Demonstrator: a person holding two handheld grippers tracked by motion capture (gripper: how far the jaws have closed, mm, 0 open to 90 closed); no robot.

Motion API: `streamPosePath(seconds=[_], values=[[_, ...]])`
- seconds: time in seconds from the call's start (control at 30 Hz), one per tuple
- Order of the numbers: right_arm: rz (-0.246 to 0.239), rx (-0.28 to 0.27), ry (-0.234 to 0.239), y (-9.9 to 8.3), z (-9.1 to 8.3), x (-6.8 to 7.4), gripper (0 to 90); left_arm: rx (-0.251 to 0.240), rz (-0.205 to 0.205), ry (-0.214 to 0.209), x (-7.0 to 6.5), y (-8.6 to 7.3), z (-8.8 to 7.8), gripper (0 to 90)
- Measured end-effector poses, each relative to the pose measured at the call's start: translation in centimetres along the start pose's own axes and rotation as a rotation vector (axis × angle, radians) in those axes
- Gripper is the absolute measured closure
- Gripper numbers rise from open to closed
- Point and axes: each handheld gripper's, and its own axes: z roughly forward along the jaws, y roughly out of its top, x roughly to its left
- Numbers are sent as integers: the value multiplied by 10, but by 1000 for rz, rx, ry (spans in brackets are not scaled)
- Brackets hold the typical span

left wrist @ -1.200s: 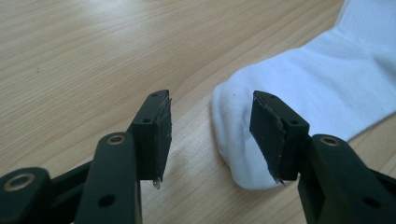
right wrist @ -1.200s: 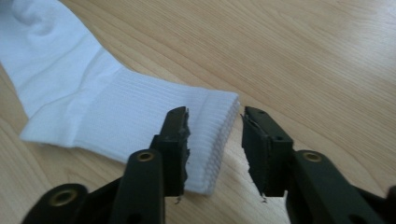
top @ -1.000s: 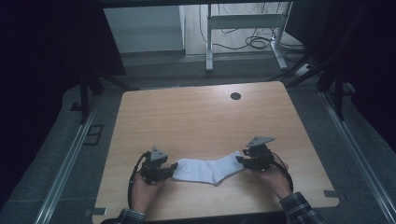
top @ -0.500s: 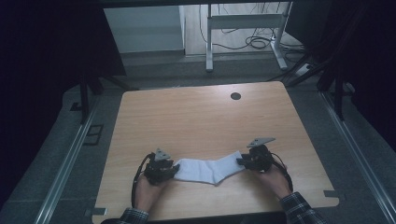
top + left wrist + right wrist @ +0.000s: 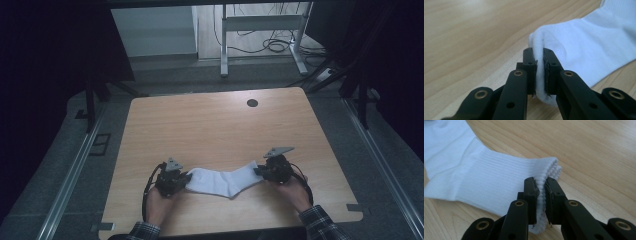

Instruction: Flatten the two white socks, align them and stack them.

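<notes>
A white sock (image 5: 226,181) lies flat near the front edge of the wooden table (image 5: 215,125). My left gripper (image 5: 184,180) has just been closing and now pinches the sock's toe end (image 5: 554,42) between its pads. My right gripper (image 5: 260,172) has likewise been closing and is shut on the ribbed cuff (image 5: 541,170). In the left gripper view the gripper (image 5: 539,60) squeezes bunched white fabric. In the right gripper view the gripper (image 5: 539,185) clamps the cuff's folded edge. A hand holds each gripper from below.
A round cable hole (image 5: 252,103) sits at the table's far right. Beyond the table stands a metal desk frame (image 5: 260,30) with loose cables on the floor. Dark rails run along both sides of the table.
Both grippers' jaws have closed onto the ends of the sock. The hands stayed where they were and the sock has not shifted.
</notes>
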Motion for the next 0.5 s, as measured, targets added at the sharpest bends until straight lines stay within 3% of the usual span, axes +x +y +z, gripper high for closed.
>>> streamPosePath(seconds=[0.5], values=[[23,-91,6,14,-24,-7,802,-88,19,-4,5,25,-15,823]])
